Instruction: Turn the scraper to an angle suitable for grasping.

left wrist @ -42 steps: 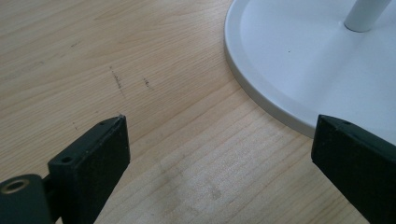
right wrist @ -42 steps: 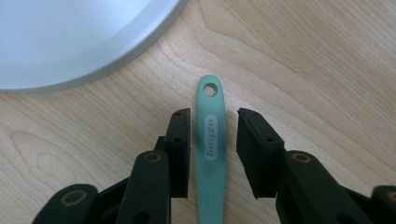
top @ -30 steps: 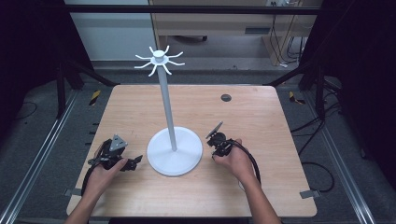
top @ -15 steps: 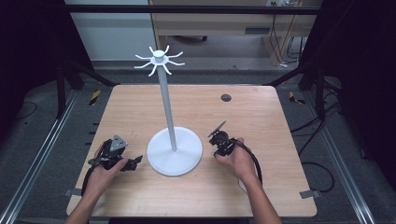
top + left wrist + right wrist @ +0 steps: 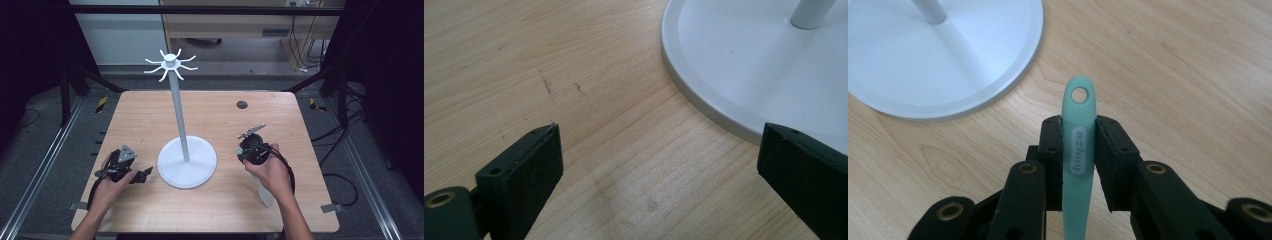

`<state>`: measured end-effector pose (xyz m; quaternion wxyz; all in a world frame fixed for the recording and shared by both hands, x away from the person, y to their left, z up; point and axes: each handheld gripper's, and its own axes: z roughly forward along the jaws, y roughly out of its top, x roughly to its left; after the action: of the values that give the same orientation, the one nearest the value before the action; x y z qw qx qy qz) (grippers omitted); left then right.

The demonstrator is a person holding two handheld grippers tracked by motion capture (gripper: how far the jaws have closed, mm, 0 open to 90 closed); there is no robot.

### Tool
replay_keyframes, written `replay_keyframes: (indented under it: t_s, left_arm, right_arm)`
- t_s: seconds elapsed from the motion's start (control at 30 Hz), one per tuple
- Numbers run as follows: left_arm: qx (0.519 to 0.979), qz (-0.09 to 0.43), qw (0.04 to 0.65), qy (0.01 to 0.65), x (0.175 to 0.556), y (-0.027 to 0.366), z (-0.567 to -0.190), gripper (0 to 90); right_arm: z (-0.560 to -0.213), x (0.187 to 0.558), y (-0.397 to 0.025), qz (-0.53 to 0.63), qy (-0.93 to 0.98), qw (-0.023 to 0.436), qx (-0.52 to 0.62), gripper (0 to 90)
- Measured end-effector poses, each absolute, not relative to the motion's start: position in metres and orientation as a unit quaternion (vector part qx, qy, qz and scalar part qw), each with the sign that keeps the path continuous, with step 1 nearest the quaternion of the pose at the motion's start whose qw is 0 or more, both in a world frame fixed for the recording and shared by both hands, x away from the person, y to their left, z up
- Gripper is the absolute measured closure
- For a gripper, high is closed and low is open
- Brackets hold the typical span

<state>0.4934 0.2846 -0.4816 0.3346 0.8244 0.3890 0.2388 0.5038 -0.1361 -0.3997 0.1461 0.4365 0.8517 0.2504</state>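
**Right gripper pinches a green handle beside the stand**

Here, at the lower right of the high view, the right gripper (image 5: 248, 145) sits on the wooden surface (image 5: 280, 115), its jaws pressed onto a pale green handle (image 5: 1078, 135) with a hole at its tip. The handle points toward the white stand (image 5: 186, 161), whose round base lies in the middle of the frame. At lower left, the left gripper (image 5: 142, 174) rests just beside that base, its jaws spread wide over bare wood and pinching nothing.

Smooth mint plastic handle (image 5: 1077, 145), matt wood table (image 5: 280, 125), glossy white stand (image 5: 186, 161).
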Motion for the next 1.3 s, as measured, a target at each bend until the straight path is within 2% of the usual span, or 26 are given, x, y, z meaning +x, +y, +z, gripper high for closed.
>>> replay_keyframes:
  t_s: [0.57,1.3]
  left_arm:
    - [0.825,0.241,0.332,0.39,0.492,0.285,-0.481,4.2]
    - [0.824,0.241,0.332,0.389,0.492,0.286,-0.481,4.1]
  right_arm:
    - [-0.364,0.488,-0.164,0.304,0.831,0.177,0.431,74.8]
    - [-0.322,0.481,-0.17,0.342,0.812,0.217,0.422,74.7]
